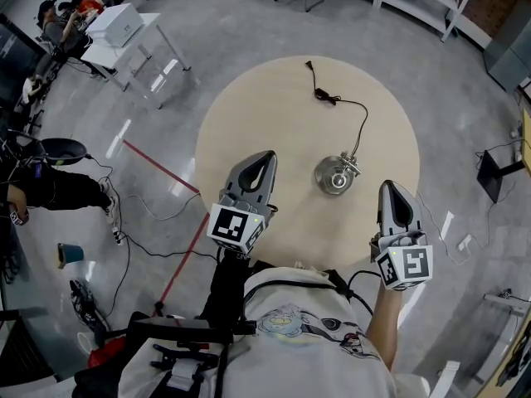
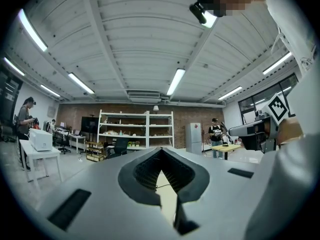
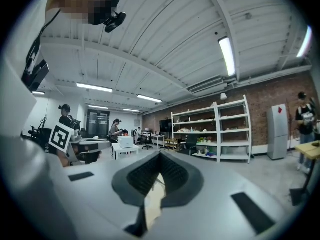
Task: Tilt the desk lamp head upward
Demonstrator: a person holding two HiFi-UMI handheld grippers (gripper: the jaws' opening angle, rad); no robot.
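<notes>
Currently, L gripper (image 1: 266,159) has its jaws closed tip to tip w/ nothing between them; the left gripper view confirms this, the ribbed pads (image 2: 150,170) meeting at the front. R gripper (image 1: 389,188) is likewise closed and empty, pads (image 3: 142,176) converging the same way in the right gripper view. Both grippers are held over the near part of the round table (image 1: 249,114), pointing away from the person. In each gripper view the gripper's own body blocks nearly all of the tabletop; only a thin pale sliver shows through the slot behind the closed tips. The desk lamp (image 1: 334,176) stands on the table between the two grippers, apart from both. Seen from straight above, it reads as a round chrome shape w/ a small bracket; head tilt, arm and base cannot be separated from this angle. Its black cord (image 1: 362,114) runs across the table toward the far edge, plug end lying loose.
</notes>
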